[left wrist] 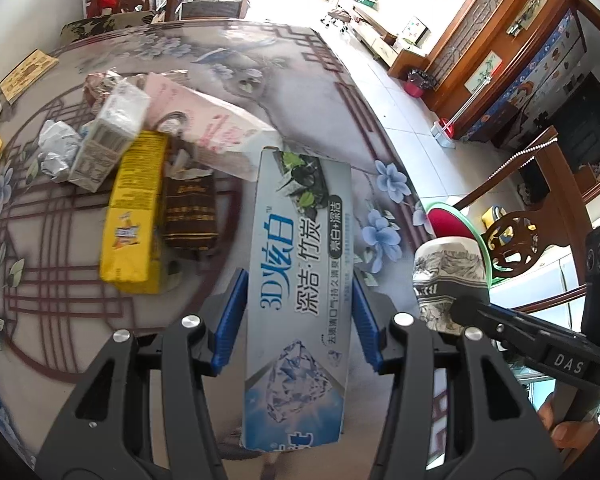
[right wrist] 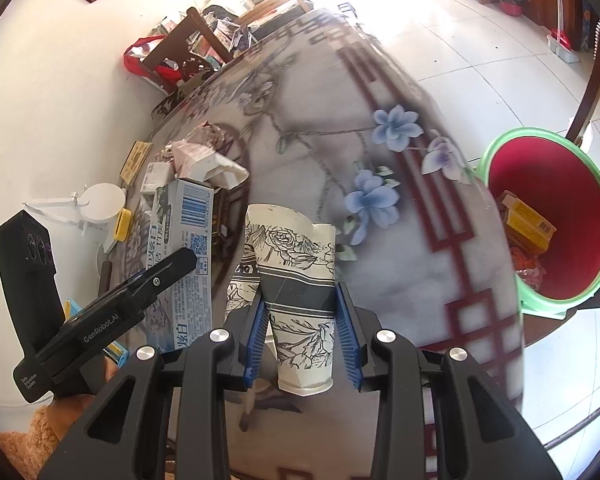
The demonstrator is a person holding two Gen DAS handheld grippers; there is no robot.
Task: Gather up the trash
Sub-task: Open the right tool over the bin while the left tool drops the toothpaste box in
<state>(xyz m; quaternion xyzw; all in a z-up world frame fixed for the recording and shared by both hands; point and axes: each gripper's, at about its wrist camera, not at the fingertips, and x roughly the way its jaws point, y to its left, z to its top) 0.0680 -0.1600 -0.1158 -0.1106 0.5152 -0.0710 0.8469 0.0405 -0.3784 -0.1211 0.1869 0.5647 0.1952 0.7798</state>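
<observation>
Blue-white toothpaste box between left tool pads

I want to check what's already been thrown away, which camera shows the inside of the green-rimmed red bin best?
The right wrist view: the green-rimmed red bin faces the camera, showing a yellow box inside. The left wrist view shows only its rim behind the paper cup.

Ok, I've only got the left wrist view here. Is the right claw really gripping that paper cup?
Observer: Yes. The right claw is shut on the crumpled paper cup, with its blue pads pinching both sides.
Operator: What's been thrown away already?
Observer: The red bin holds a yellow box; below it are reddish scraps I can't identify.
Operator: And my toothpaste box from that side?
Observer: The toothpaste box shows its barcode face.
</observation>
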